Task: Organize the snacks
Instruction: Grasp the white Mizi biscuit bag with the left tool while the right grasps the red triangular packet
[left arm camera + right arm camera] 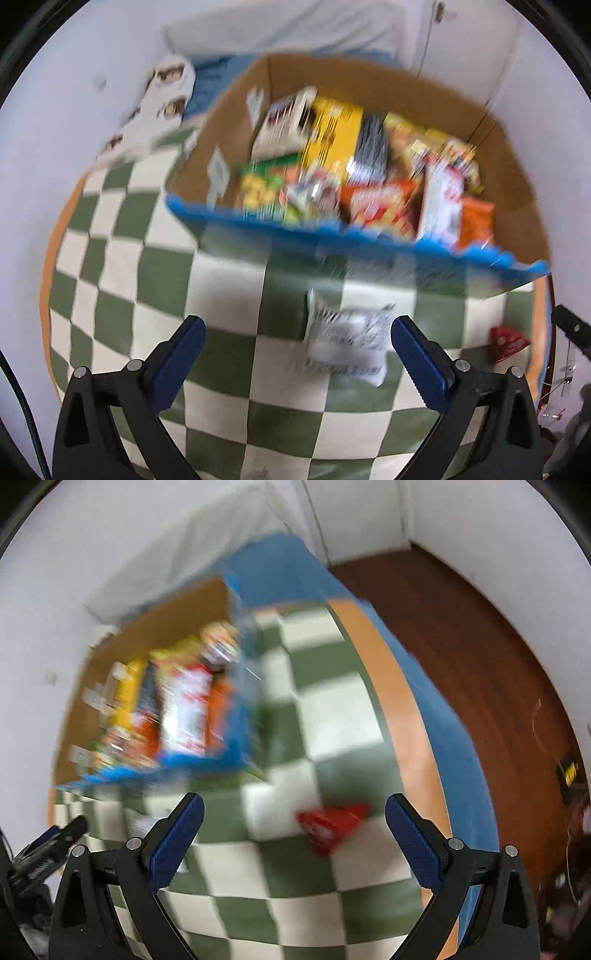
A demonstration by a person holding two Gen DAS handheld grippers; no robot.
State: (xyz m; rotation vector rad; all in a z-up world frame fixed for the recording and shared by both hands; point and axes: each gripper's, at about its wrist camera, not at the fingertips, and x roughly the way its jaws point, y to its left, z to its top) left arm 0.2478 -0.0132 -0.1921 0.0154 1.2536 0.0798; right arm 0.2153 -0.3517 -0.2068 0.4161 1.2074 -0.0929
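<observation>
A cardboard box [513,206] with a blue front rim holds several snack packs, among them a yellow pack [334,133] and an orange bag [380,205]. The box also shows in the right wrist view [166,624]. A white and black snack packet [347,338] lies on the checkered cloth just ahead of my open, empty left gripper [297,332]. A red snack packet [328,825] lies on the cloth between the fingers of my open, empty right gripper [293,810]; it also shows in the left wrist view [508,341]. Both views are blurred.
The green and white checkered cloth [155,266] covers a round table with an orange edge [399,701]. A white printed bag [162,103] lies behind left of the box. Brown floor [480,646] lies to the right. The left gripper's tip shows in the right view [55,840].
</observation>
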